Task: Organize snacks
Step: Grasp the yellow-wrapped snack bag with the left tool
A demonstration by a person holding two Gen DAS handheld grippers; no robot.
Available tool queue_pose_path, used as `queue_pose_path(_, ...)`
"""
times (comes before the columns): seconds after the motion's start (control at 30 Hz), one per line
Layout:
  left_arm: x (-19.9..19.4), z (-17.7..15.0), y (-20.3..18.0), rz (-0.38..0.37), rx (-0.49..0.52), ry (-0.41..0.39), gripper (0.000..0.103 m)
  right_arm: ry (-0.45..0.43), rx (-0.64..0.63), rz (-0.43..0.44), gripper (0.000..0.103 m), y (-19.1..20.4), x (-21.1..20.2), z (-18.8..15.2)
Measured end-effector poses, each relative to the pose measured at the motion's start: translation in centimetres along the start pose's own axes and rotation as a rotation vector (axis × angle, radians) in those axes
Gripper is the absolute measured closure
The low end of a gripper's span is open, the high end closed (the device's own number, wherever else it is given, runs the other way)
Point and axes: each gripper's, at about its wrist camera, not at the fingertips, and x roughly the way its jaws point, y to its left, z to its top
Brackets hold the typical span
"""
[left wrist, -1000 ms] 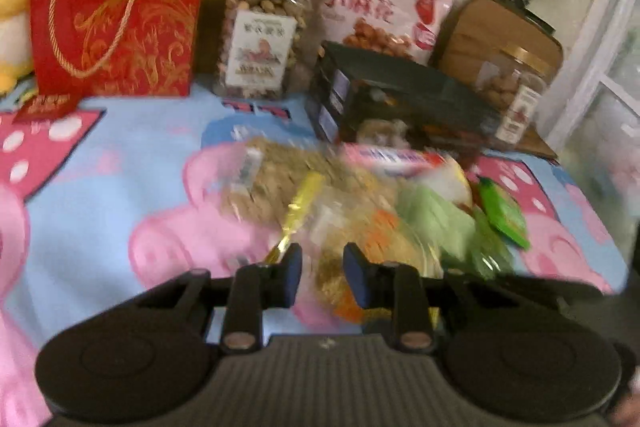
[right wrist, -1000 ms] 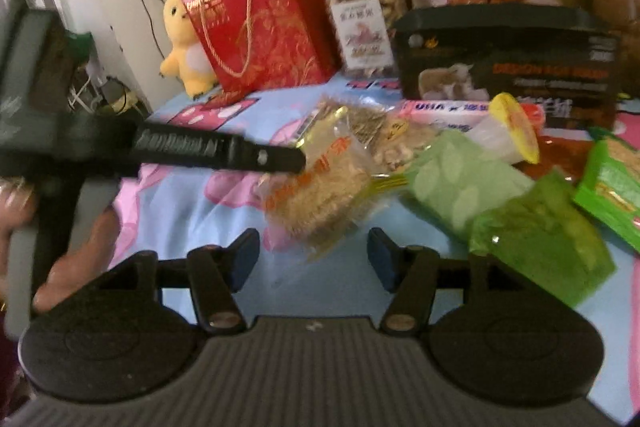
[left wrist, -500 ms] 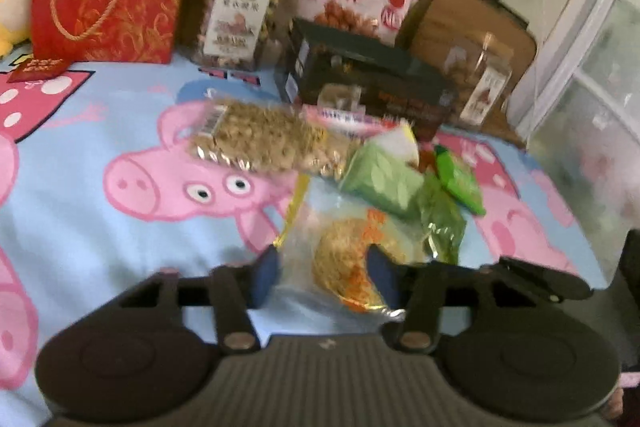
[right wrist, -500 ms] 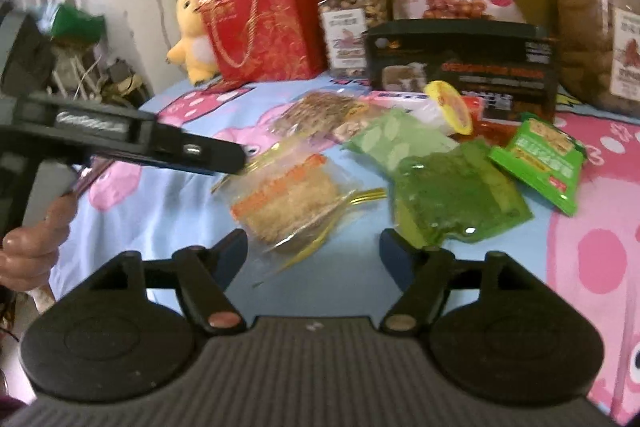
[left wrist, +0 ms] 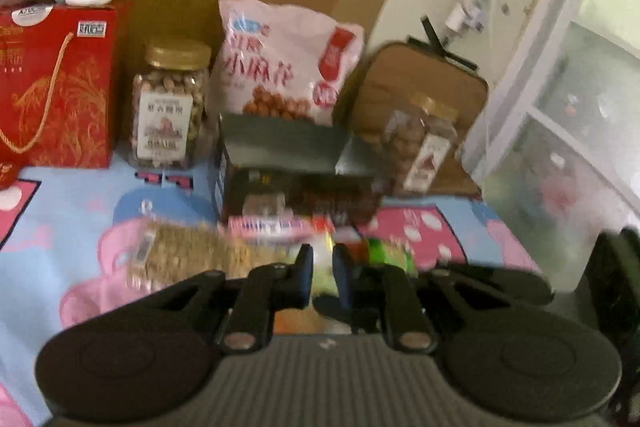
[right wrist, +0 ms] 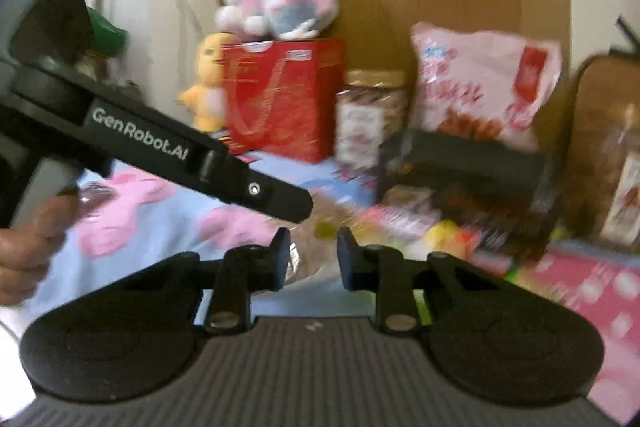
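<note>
— Left gripper (left wrist: 322, 259)?
— Its jaws have just closed, with only a slit between them. A clear snack bag (left wrist: 292, 319) with orange filling shows just under them; I cannot tell whether its edge is pinched

— And the right gripper (right wrist: 314, 247)?
— Its jaws have just been closing too, now narrow, with a gap and nothing pressed. The same snack bag shows just past its left finger, under the left gripper's tip. A hand (right wrist: 24, 255) holds that gripper

— The other snacks?
— On the pig-print cloth (left wrist: 60, 227): a nut packet (left wrist: 188, 255) left of the jaws and a dark box (left wrist: 288, 147) behind. A jar (left wrist: 170, 107), a pink bag (left wrist: 280, 59) and a red bag (left wrist: 52, 87) stand at the back
</note>
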Motion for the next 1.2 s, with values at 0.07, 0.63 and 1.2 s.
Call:
queue_pose_path(0.07, -0.7, 0.3, 0.8, 0.002, -0.023, -0.039, 0.087, 0.021, 0.012, 0.022, 0.074, -1.4, 0.3, 0.3)
queue_pose_path(0.63, 1.9, -8.8, 4.3, -0.028, -0.134, 0.241, 0.064, 0.173, -0.058, 0.137, 0.027, 0.9, -0.2, -6.3)
queue_pose_path(1.2, 1.0, 0.0, -0.8, -0.005, 0.059, 0.017, 0.07, -0.111, -0.182, -0.057, 0.048, 1.0, -1.5, -2.5)
